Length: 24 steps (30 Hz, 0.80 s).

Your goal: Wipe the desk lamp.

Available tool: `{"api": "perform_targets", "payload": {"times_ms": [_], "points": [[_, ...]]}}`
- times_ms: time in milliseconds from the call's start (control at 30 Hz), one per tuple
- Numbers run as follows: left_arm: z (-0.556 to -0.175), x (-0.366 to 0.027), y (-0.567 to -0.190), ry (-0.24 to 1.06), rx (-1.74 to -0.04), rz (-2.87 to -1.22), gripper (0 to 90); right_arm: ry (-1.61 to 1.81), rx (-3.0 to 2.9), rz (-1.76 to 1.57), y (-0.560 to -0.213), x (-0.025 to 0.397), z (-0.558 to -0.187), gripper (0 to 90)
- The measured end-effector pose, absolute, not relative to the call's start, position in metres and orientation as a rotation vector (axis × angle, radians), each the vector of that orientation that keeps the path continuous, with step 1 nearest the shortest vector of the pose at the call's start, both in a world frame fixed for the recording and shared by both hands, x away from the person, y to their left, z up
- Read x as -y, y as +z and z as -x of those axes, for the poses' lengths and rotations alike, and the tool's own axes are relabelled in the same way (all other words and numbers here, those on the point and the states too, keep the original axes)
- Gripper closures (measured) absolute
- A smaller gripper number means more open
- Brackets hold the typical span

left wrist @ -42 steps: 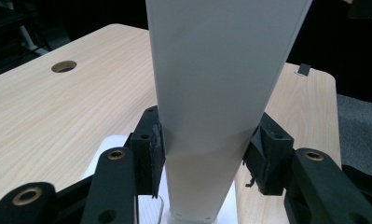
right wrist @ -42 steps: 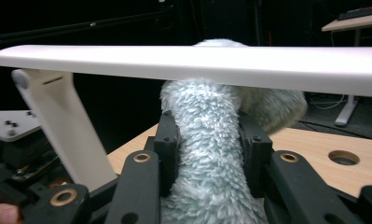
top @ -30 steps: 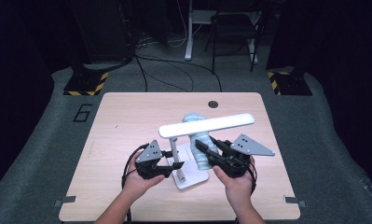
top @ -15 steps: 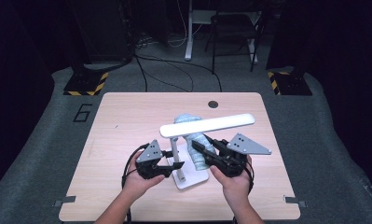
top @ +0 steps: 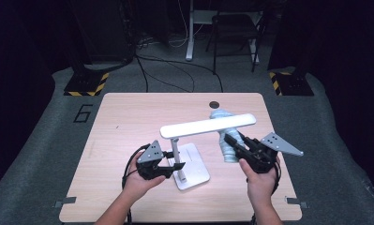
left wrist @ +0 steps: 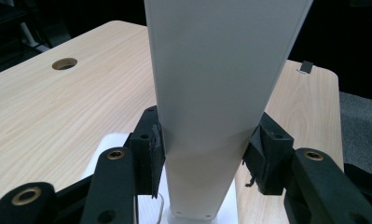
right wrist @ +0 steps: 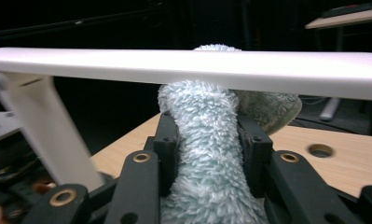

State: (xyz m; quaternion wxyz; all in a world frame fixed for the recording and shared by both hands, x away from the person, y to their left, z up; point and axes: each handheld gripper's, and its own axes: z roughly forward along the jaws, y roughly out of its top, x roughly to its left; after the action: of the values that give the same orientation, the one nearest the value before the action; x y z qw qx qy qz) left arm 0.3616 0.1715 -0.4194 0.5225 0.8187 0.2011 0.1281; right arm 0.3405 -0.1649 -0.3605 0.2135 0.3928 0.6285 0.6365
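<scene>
A white desk lamp stands on the wooden table (top: 128, 117), with its flat base (top: 194, 172) near the front and its long head bar (top: 208, 125) level above. My left gripper (top: 170, 166) is shut on the lamp's upright post (left wrist: 211, 116), with a jaw pressed to each side. My right gripper (top: 235, 143) is shut on a light blue fluffy cloth (top: 224, 133), held upright under the right part of the head bar. In the right gripper view the cloth (right wrist: 204, 154) rises against the head bar (right wrist: 183, 65), and its top peeks over it.
A round cable hole (top: 214, 104) sits at the table's far edge. Behind the table are a chair (top: 234, 28), loose cables on the floor (top: 175, 70) and two yellow-black striped stand bases (top: 86, 84). Bare tabletop lies to the left and far side.
My right gripper has carried the cloth to the right and farther away, from beside the post toward the head bar's right end. The left gripper still holds the post.
</scene>
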Motion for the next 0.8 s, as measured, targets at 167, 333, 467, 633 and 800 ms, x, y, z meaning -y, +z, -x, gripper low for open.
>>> {"api": "perform_targets", "payload": {"times_ms": [167,333,467,633,800], "points": [[-0.362,-0.172,-0.419,0.31,-0.477,-1.964,52.7,1.729,-1.657,-1.183,-0.366,0.194,-0.346,66.0],[-0.362,-0.172,-0.419,0.303,-0.48,-1.963,52.7,1.678,-1.605,-1.229,-0.369,0.213,-0.35,66.0],[-0.361,-0.171,-0.419,0.296,-0.486,-1.958,52.7,1.671,-1.571,-1.258,-0.371,0.22,-0.353,66.1],[-0.362,-0.172,-0.419,0.295,-0.487,-1.968,52.7,1.663,-1.575,-1.227,-0.369,0.212,-0.349,66.0],[-0.362,-0.171,-0.419,0.309,-0.497,-1.964,52.7,1.678,-1.603,-1.19,-0.365,0.201,-0.346,65.9]]}}
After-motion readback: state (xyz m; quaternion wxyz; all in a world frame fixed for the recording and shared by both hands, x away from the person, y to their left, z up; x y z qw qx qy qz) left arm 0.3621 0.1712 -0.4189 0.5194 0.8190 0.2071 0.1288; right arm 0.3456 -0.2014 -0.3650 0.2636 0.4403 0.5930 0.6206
